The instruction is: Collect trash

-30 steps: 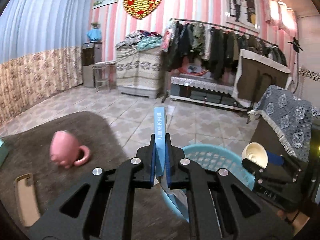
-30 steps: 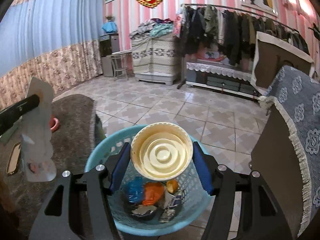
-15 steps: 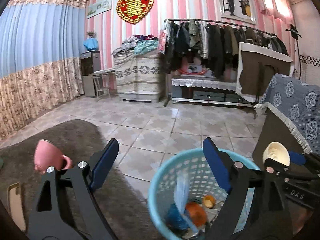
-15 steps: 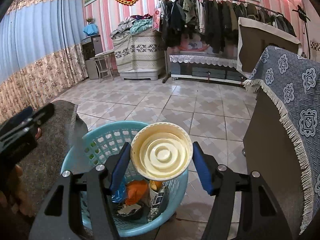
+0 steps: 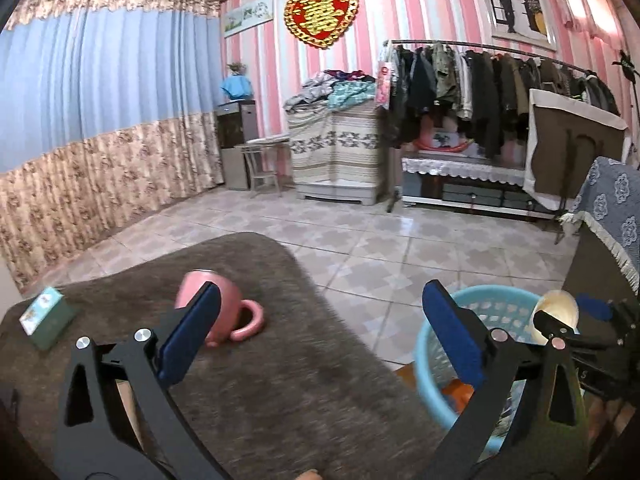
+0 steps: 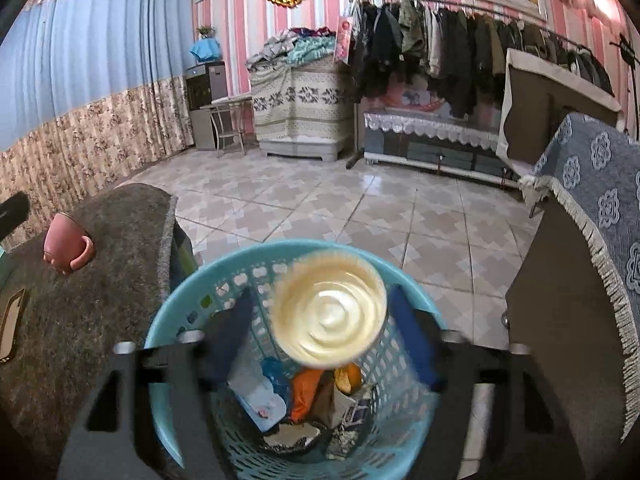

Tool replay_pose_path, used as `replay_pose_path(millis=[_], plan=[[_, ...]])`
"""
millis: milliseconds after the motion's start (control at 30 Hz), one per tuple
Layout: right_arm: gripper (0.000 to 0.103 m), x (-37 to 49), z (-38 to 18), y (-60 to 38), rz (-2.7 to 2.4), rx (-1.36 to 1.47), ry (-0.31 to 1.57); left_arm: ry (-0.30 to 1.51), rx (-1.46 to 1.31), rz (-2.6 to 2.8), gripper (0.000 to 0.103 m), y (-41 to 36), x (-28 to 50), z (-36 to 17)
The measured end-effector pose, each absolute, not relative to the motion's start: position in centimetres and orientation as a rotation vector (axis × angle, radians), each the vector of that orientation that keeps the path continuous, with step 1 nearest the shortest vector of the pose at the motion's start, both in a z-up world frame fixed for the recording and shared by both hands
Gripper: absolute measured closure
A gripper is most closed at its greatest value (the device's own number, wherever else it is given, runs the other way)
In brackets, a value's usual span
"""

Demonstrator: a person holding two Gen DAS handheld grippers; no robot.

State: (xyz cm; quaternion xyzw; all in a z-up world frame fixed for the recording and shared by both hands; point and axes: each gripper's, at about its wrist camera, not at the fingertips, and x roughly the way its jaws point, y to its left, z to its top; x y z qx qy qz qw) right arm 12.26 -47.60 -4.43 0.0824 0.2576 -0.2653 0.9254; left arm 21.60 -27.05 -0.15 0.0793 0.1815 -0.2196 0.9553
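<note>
Looking along the left wrist view: left gripper [image 5: 320, 326] fingers [image 5: 188, 338] spread wide, just been opening, nothing between them. Below them the grey-covered desk [image 5: 256, 392] fills the lower centre. Pink mug [image 5: 218, 314] lies tipped on the desk, partly behind the left-hand finger in frame. Small teal box [image 5: 46, 322] sits at far left on the desk. Blue basket [image 5: 480, 308] at lower right, just off the desk edge, orange trash showing inside. Right gripper [image 5: 580, 320] at far right edge over the basket, with the cream bowl [image 5: 558, 308] at its tips.

Right wrist view: right gripper [image 6: 320, 336] fingers [image 6: 412, 340] blurred, standing apart, just been opening. Cream bowl [image 6: 330, 316] is between them, blurred, over the basket mouth; gaps show on both sides, so the pads do not press on it. Blue basket [image 6: 180, 312] fills lower centre, on the tiled floor beside the desk [image 6: 100, 300]. Trash pile [image 6: 308, 400] in its bottom: orange, blue and white wrappers. Pink mug [image 6: 66, 248] at left on the desk. Left gripper's dark tip [image 6: 12, 210] pokes in at the left edge.
</note>
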Motion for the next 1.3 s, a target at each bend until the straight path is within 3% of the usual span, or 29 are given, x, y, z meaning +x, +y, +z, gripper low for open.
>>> replay_pose_path(millis=[133,333,833,1300], plan=[[0.008,11.9,-3.7,-47.1,-0.548,0.148,0.506,0.359,0.145,-0.406,0.005,-24.3,20.8,0.9],[0.004,10.8,-2.7,-46.6,-0.529,0.163,0.480,0.327,0.129,-0.321,0.005,-19.8,18.7,2.9],[0.004,4.8,2.9,-35.0,-0.317,0.074,0.366,0.303,0.049,-0.193,0.005,-9.0,10.9,4.2],[0.004,-0.6,-0.8,-27.6,-0.223,0.066,0.375,0.328,0.038,-0.116,0.005,-5.0,5.2,1.5]])
